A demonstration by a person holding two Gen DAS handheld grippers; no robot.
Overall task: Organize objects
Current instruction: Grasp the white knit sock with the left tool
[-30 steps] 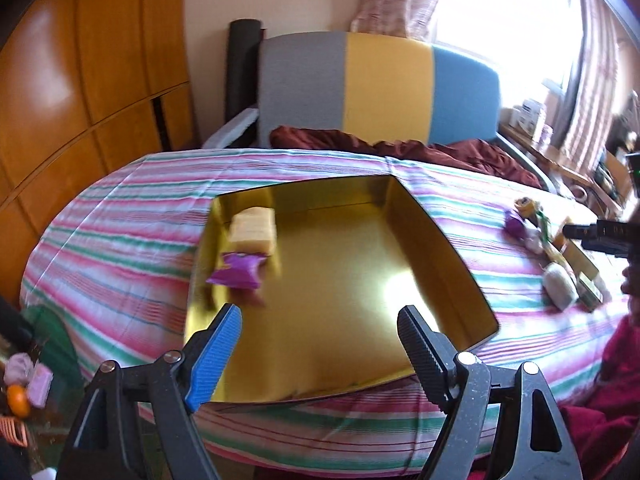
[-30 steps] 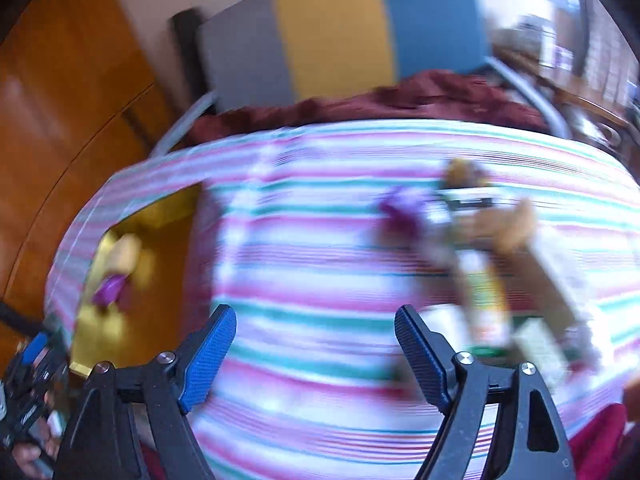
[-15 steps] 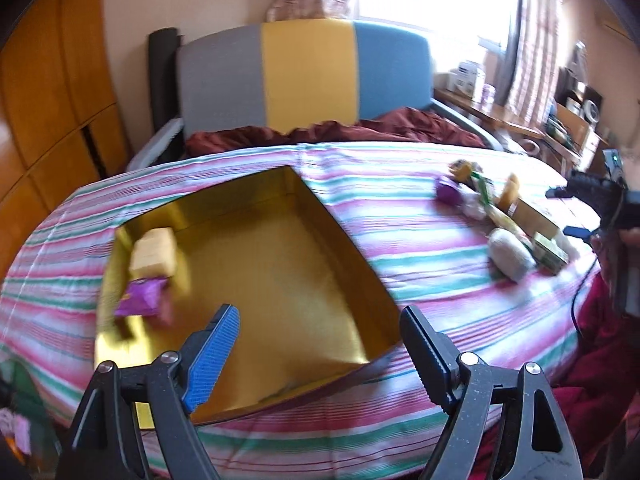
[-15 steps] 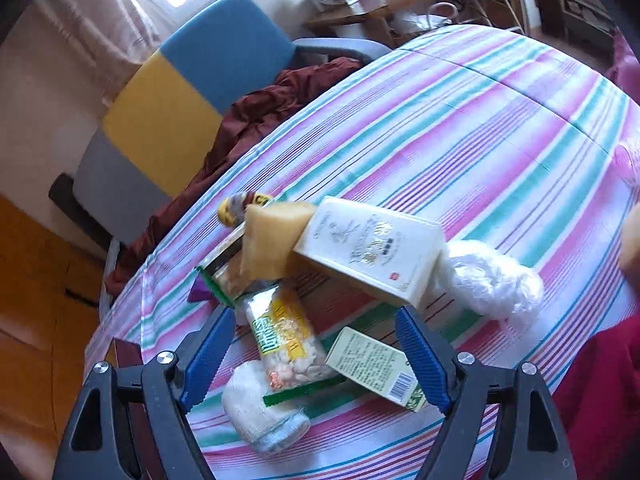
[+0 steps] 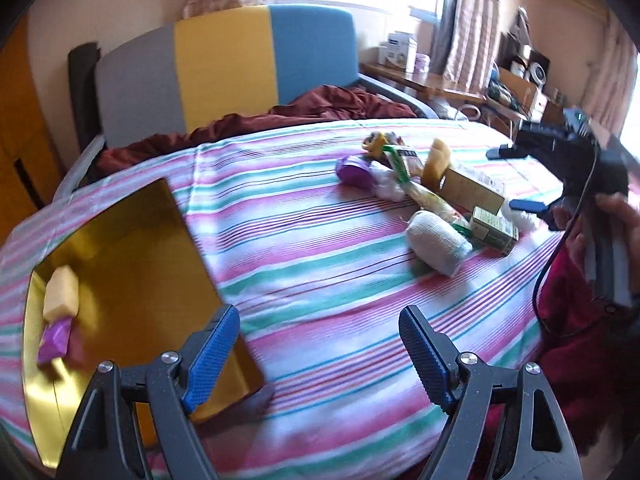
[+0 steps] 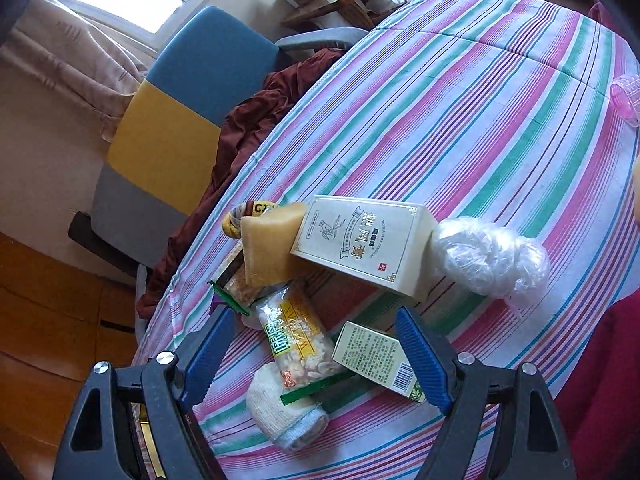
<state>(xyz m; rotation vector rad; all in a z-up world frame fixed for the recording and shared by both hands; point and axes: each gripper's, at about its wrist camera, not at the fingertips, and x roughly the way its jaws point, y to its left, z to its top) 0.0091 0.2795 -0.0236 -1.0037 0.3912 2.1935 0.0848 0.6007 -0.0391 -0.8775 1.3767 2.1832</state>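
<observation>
A gold tray (image 5: 132, 248) lies on the striped tablecloth at the left; in it are a yellow sponge (image 5: 61, 293) and a purple packet (image 5: 55, 340). My left gripper (image 5: 320, 350) is open and empty above the table's near edge, right of the tray. A pile lies at the right: a white rolled sock (image 5: 438, 249) (image 6: 286, 416), a snack packet (image 6: 296, 340), a small green box (image 6: 376, 356), a cream box (image 6: 360, 244), a tan sponge (image 6: 268, 248), a white plastic wad (image 6: 492, 260). My right gripper (image 6: 316, 356) is open just above the snack packet and green box.
A chair (image 5: 224, 60) with grey, yellow and blue panels stands behind the table with a maroon cloth (image 5: 320, 108) on it. A purple object (image 5: 354, 170) lies at the pile's far side. Shelves with clutter (image 5: 460, 76) line the right wall. A pink cup (image 6: 626, 96) sits at the far right.
My left gripper has swung right, away from the tray towards the pile. My right gripper has moved in closer over the pile, and its jaws now straddle the snack packet and green box.
</observation>
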